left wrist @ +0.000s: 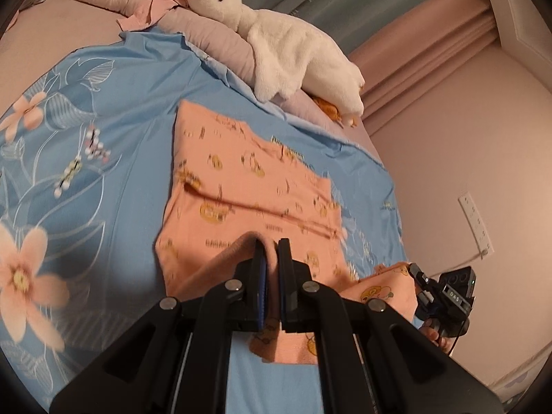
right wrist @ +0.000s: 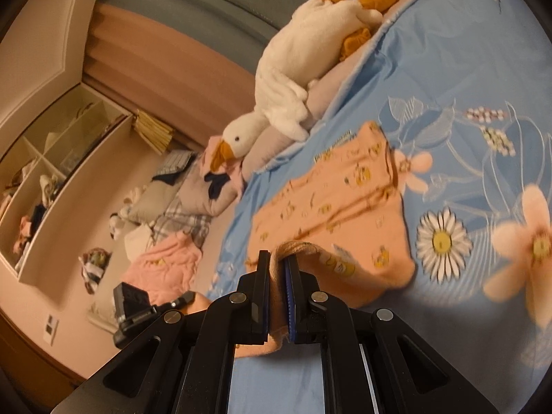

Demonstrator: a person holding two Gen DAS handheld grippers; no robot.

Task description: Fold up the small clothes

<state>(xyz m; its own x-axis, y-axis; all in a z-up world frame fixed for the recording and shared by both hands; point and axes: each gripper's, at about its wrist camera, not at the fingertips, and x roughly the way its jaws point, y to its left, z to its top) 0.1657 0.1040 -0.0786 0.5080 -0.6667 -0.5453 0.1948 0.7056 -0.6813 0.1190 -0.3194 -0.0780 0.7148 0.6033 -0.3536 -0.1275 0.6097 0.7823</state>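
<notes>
Bedspread [left wrist: 131, 179] first since it fills most of both views: light blue with big peach flowers, a white daisy and leaf outlines, spread over the bed. Behind it runs a pinkish-grey bolster pillow [left wrist: 220, 45] with a white plush goose [left wrist: 286, 51] lying along it, orange beak and feet showing. Pink and grey-green curtains [left wrist: 396, 10] hang beyond that.

On the bedspread lies the peach garment [left wrist: 248, 186], a small kids' piece with little yellow cartoon prints. Most of it is flat on the blue fabric, but its near edge is lifted off the bed and pulled toward both cameras.

In the right wrist view there's a white cubby shelf [right wrist: 69, 158] on the wall stuffed with odds and ends, and a messy pile of other clothes [right wrist: 179, 214] on the bed's far side, including a pink piece and something plaid.

Left gripper [left wrist: 272, 252]: fingers nearly together, with a ribbed peach hem pinched between the blue pads. Cloth drapes out on both sides of it.

Right gripper [right wrist: 276, 265]: same deal, clamped tight on a bunched-up bit of the garment's edge, with a label visible just beside it. From the left camera you can see the right gripper low on the right, holding the garment's corner. The two are well apart along that lifted edge.
</notes>
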